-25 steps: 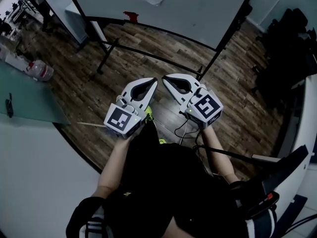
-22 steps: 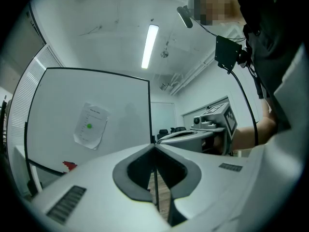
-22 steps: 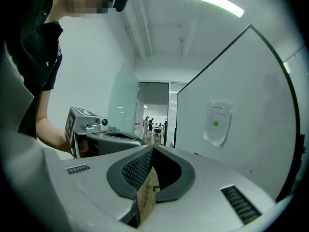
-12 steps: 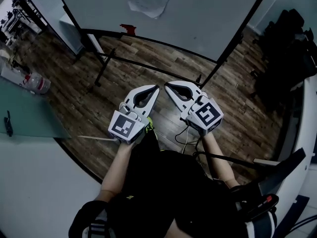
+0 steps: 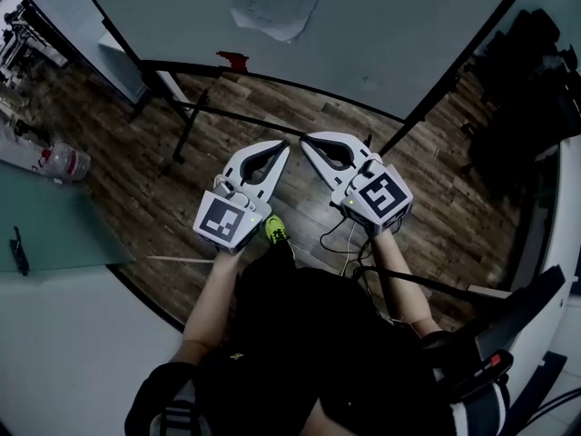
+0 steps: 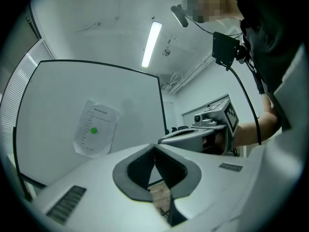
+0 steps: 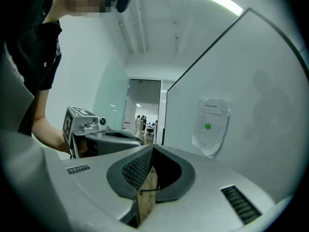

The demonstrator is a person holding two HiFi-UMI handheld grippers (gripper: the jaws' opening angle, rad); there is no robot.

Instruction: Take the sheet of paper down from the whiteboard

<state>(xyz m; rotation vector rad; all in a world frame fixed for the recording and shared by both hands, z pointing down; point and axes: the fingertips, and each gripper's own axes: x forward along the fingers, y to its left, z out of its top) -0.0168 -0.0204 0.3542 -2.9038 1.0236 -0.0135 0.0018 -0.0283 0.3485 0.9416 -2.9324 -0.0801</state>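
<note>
A white sheet of paper (image 5: pixel 275 3) with a green dot hangs on the whiteboard (image 5: pixel 381 25) ahead; it also shows as the sheet (image 6: pixel 95 128) in the left gripper view and the sheet (image 7: pixel 211 125) in the right gripper view. My left gripper (image 5: pixel 284 147) and right gripper (image 5: pixel 303 141) are held side by side in front of me, tips almost together, well short of the board. Both are shut with nothing between the jaws. In the gripper views the left gripper (image 6: pixel 155 147) and right gripper (image 7: pixel 152 148) each show the jaw tips meeting.
The whiteboard stands on a black frame (image 5: pixel 272 116) with floor bars over wooden flooring. A red object (image 5: pixel 232 59) sits at its lower edge. A glass table (image 5: pixel 45 216) with a plastic bottle (image 5: pixel 62 163) is at left. Dark chairs (image 5: pixel 526 89) stand at right.
Both grippers and I have moved closer to the whiteboard; the sheet has come further into view at the top. The jaws have stayed shut.
</note>
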